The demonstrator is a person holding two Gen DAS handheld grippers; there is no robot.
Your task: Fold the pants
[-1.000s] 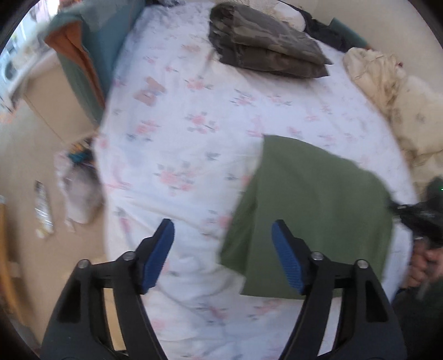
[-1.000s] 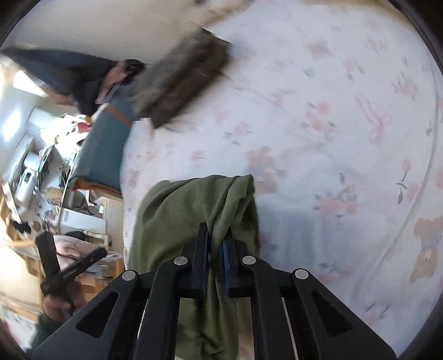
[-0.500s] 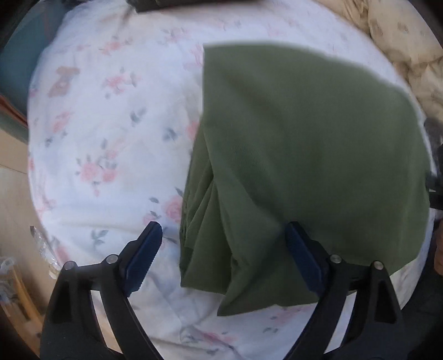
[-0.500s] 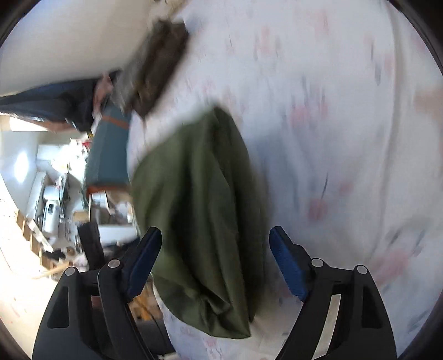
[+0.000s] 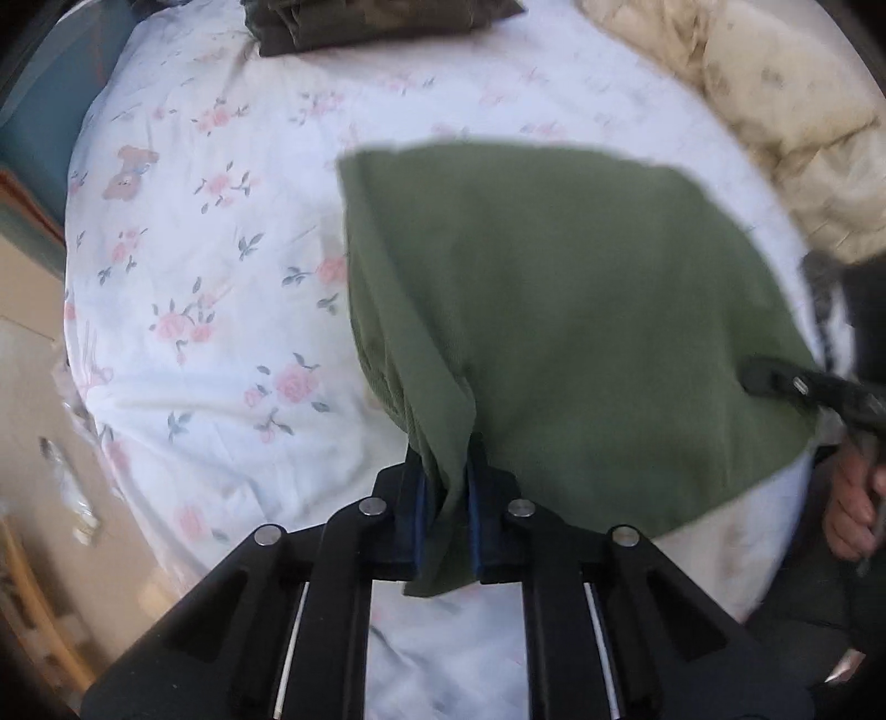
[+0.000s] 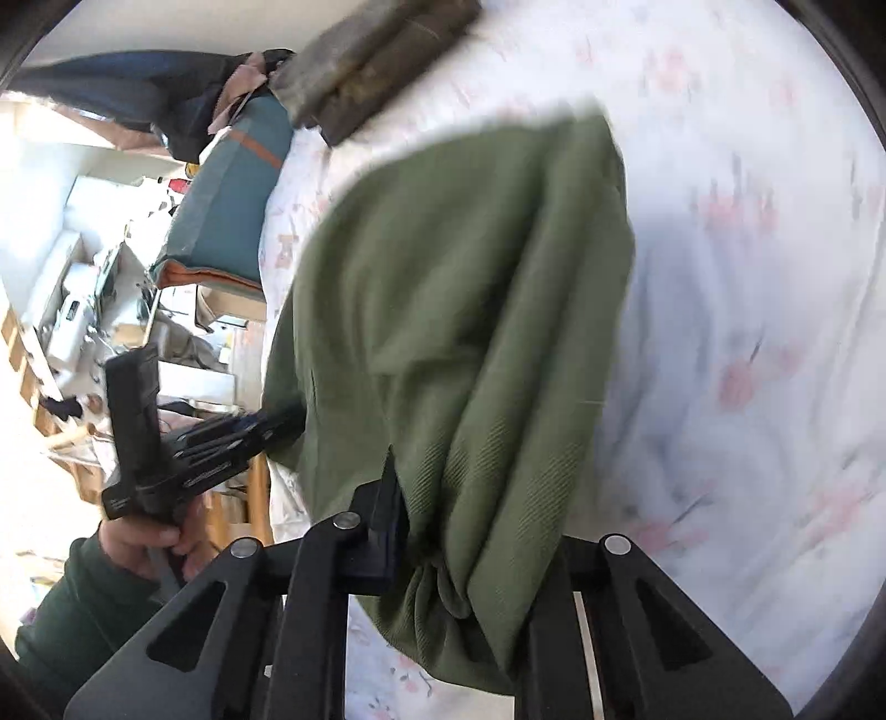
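Observation:
Green pants (image 5: pixel 581 332) lie folded on the floral bed sheet (image 5: pixel 194 332). My left gripper (image 5: pixel 447 498) is closing its jaws on the near left corner of the pants, and the blue pads pinch a fold of cloth. In the right wrist view the pants (image 6: pixel 459 277) bunch up toward my right gripper (image 6: pixel 459 531), whose jaws are closing on a thick wad of cloth that hides one finger. The right gripper (image 5: pixel 775 382) also shows at the pants' right corner, held by a hand (image 5: pixel 853 498). The left gripper (image 6: pixel 221 437) shows at the pants' left edge.
A folded camouflage garment (image 5: pixel 376 22) lies at the far side of the bed. A cream quilt (image 5: pixel 775 111) is heaped at the right. A teal cushion (image 6: pixel 232 205) sits past the bed's left edge, above cluttered shelves (image 6: pixel 83 288) and floor (image 5: pixel 33 443).
Half a second ago both grippers stood open over the pants; now each has closed on a near corner. The left gripper came across from the bare sheet onto the pants.

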